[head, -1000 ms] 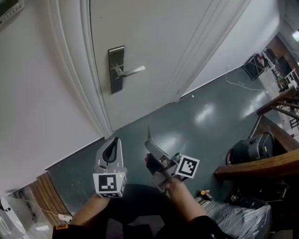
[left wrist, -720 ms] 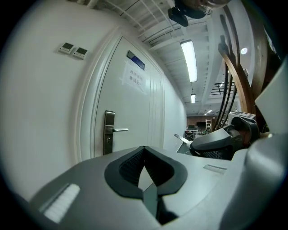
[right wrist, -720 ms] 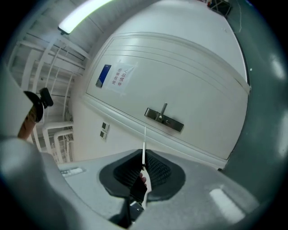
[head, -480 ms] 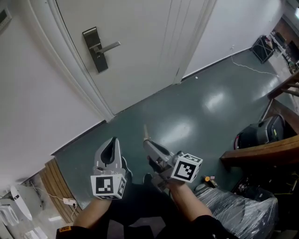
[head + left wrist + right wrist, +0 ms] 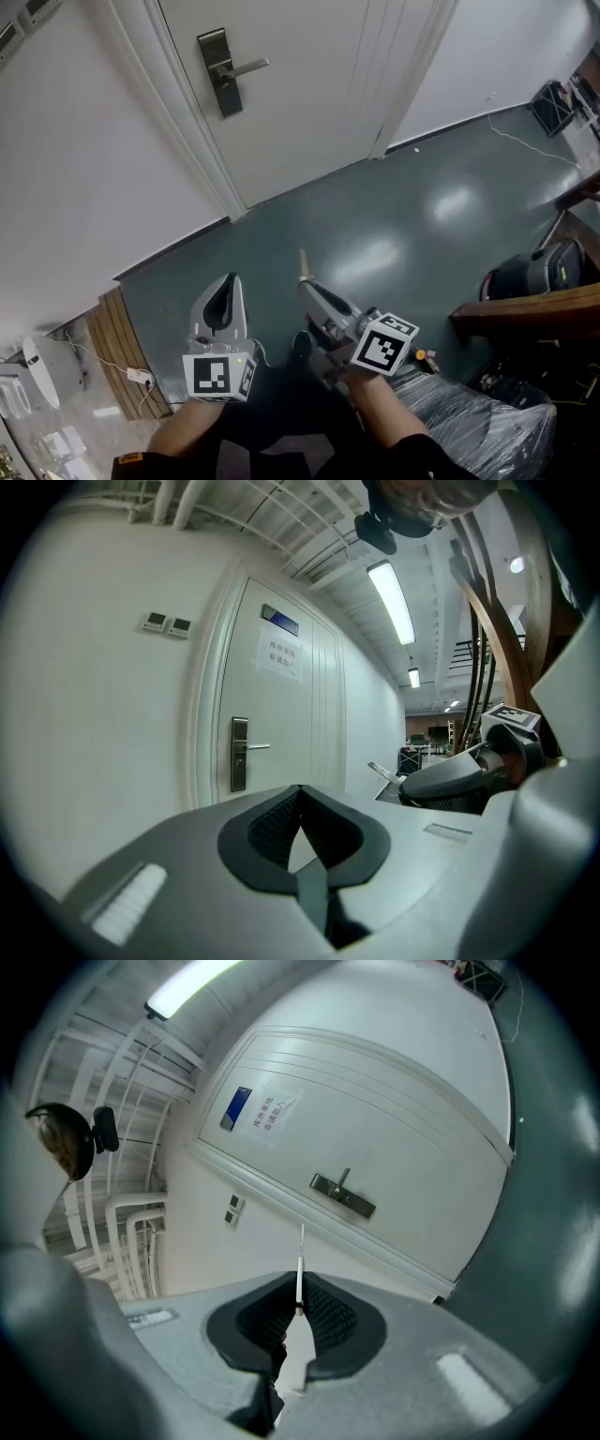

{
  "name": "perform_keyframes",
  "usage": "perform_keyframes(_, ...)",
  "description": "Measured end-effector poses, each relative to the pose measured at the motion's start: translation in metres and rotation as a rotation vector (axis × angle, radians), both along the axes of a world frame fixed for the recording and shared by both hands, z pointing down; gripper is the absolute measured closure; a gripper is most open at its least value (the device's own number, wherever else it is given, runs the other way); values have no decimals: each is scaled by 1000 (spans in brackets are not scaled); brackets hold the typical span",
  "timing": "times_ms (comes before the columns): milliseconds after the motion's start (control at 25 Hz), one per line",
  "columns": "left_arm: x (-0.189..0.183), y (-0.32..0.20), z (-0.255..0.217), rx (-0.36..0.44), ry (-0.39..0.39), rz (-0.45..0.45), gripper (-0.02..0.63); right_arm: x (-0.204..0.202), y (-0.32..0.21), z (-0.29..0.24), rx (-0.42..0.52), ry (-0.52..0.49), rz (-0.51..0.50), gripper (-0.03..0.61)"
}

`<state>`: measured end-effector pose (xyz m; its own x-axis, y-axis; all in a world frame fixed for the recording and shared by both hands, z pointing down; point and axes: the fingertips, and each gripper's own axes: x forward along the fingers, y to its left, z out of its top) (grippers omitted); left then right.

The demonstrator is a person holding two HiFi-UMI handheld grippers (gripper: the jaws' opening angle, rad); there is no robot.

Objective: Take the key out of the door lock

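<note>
The white door [image 5: 309, 84] stands shut at the top of the head view, with a metal lock plate [image 5: 218, 71] and lever handle [image 5: 247, 67]. No key shows in the lock. My right gripper [image 5: 309, 289] is shut on a thin metal key [image 5: 303, 265], whose blade sticks out past the jaws toward the door. The key [image 5: 300, 1260] stands edge-on between the pads in the right gripper view, below the lock plate [image 5: 343, 1195]. My left gripper [image 5: 228, 283] hangs beside it over the floor, shut and empty. From the left gripper view the lock plate [image 5: 239, 754] is far off.
The green floor [image 5: 394, 225] lies between me and the door. A wooden railing [image 5: 525, 314] and a black bag [image 5: 530, 277] are at the right, with plastic-wrapped goods [image 5: 478, 427] below. Wooden slats [image 5: 127, 352] and a power strip [image 5: 139, 377] sit at the lower left.
The view has swung, so the door and its lock now sit higher and farther off. Both grippers stay low over the floor, the right one still holding the key.
</note>
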<state>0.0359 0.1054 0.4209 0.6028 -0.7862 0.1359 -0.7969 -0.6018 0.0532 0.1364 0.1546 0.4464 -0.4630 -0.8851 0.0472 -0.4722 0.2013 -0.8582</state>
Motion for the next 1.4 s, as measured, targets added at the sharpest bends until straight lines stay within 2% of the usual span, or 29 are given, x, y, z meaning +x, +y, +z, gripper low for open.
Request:
perform_keyframes(360, -65, -5, 9, -11, 33, -39, 595, -61, 2, 6, -32, 49, -21, 563)
perform_keyframes(600, -98, -6, 13, -13, 59, -22, 595, -98, 2, 4, -34, 105, -24, 565)
perform_keyframes(880, -112, -12, 17, -5, 43, 18, 597, -115, -2, -1, -27, 140, 17, 565)
perform_keyframes(1400, -118, -16, 12, 3, 81, 46, 597, -120, 0, 0, -35, 151, 51, 565)
